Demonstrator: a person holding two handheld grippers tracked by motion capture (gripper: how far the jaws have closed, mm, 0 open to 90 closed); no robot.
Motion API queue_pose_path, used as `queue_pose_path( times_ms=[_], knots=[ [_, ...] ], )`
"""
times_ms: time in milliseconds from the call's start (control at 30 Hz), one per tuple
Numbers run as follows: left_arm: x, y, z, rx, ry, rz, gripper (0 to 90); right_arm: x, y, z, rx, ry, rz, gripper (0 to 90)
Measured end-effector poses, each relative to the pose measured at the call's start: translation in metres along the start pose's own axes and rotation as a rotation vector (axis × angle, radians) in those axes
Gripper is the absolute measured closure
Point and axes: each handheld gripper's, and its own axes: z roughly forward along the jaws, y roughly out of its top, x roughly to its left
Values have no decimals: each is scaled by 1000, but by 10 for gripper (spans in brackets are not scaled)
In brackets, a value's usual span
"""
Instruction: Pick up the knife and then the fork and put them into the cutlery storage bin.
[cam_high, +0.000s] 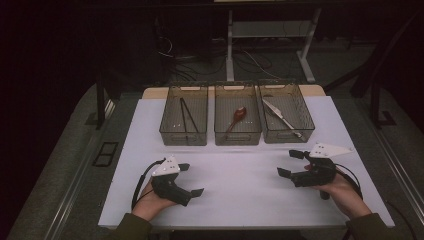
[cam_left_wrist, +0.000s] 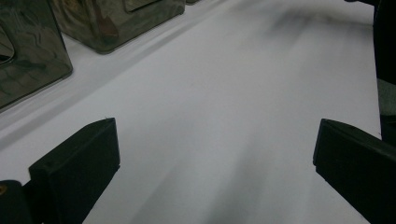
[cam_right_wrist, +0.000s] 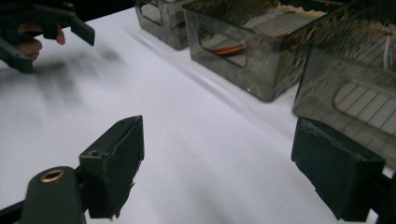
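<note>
Fingers of both grippers stand wide apart with nothing between them. Left gripper and right gripper hover low over the bare white tabletop, well apart, at its near edge. Beyond them sit three bins in a row, holding chopsticks, a spoon and a knife

We wear olive sleeves and hold two black grippers, left and right, each with grey three-cornered plate and black cable.
</note>
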Motion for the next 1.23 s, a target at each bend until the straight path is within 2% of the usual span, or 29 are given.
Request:
queue_pose_path(
  times_ms=[200,333,700,867,1233],
  knots=[
    [-1,-1,-1,-1,3,0,0,5,-12,0,8,4,-8,162],
    [-2,-1,-3,-4,6,3,0,8,-19,-3,6,8,5,162],
    [-4,-1,-4,0,9,12,0,20,-28,-6,26,20,-17,140],
    [-4,-1,-5,4,10,14,0,16,-31,-7,50,-6,-41,140],
    [-4,-2,-5,3,14,7,0,9,-30,-13,14,-21,-39,139]
  ],
)
